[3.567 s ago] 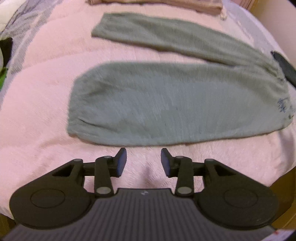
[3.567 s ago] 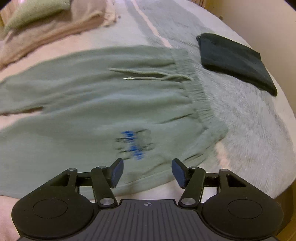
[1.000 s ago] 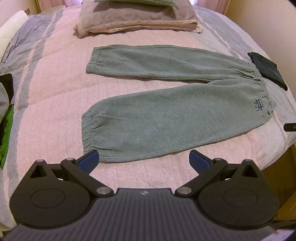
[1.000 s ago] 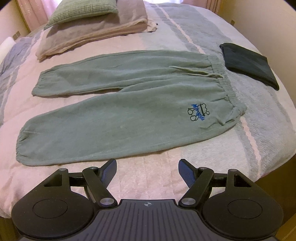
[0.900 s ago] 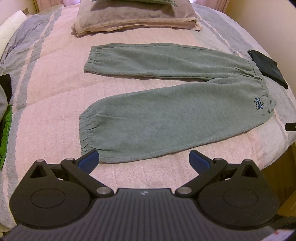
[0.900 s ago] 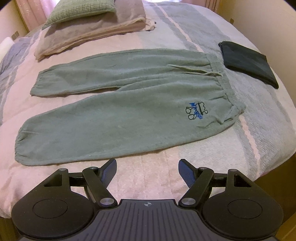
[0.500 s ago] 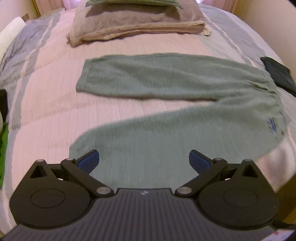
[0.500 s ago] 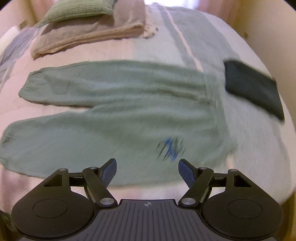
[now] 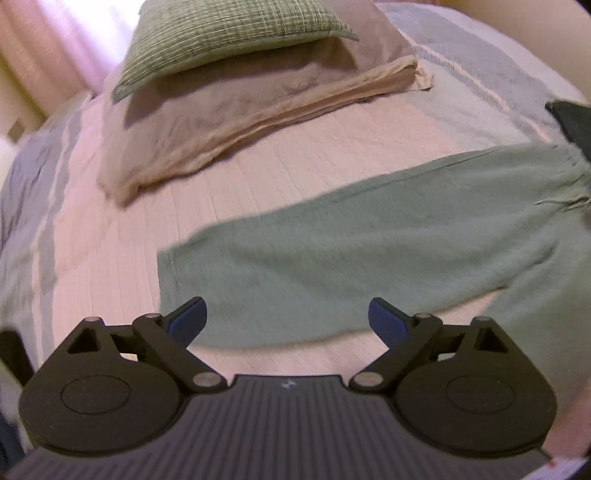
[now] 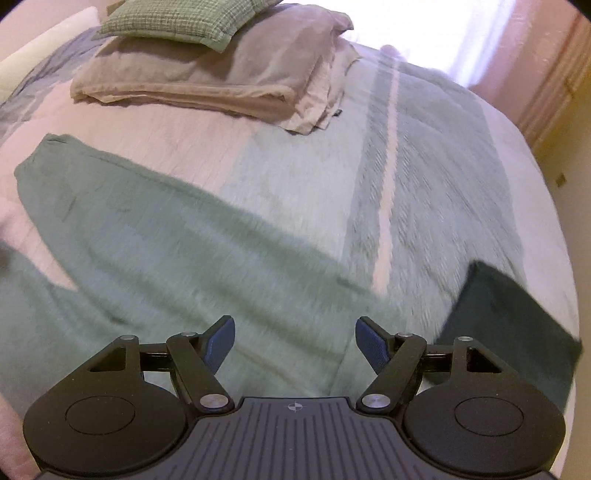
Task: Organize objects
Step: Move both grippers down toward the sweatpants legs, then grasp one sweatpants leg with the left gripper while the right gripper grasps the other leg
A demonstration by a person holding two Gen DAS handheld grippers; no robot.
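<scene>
Green sweatpants [image 9: 351,254] lie flat on the bed. In the left wrist view the far leg runs across the middle, its cuff end at the left. My left gripper [image 9: 287,321] hovers above that cuff end, jaws wide apart and closing, with nothing pressed between them. In the right wrist view the sweatpants [image 10: 192,266] spread from the left to the middle, where the waistband end lies. My right gripper [image 10: 294,343] hangs over the waistband area, jaws apart and closing, its pads touching nothing.
A beige folded blanket [image 9: 258,96] with a green cushion [image 9: 221,33] on it sits at the head of the bed. A dark folded cloth [image 10: 517,325] lies right of the waistband near the bed's right edge. Pink and grey-green striped bedspread [image 10: 424,166] surrounds everything.
Both grippers have swept far forward across the bed, from its near edge past the near leg to the far leg and waistband, and rolled. Their jaws have narrowed slightly.
</scene>
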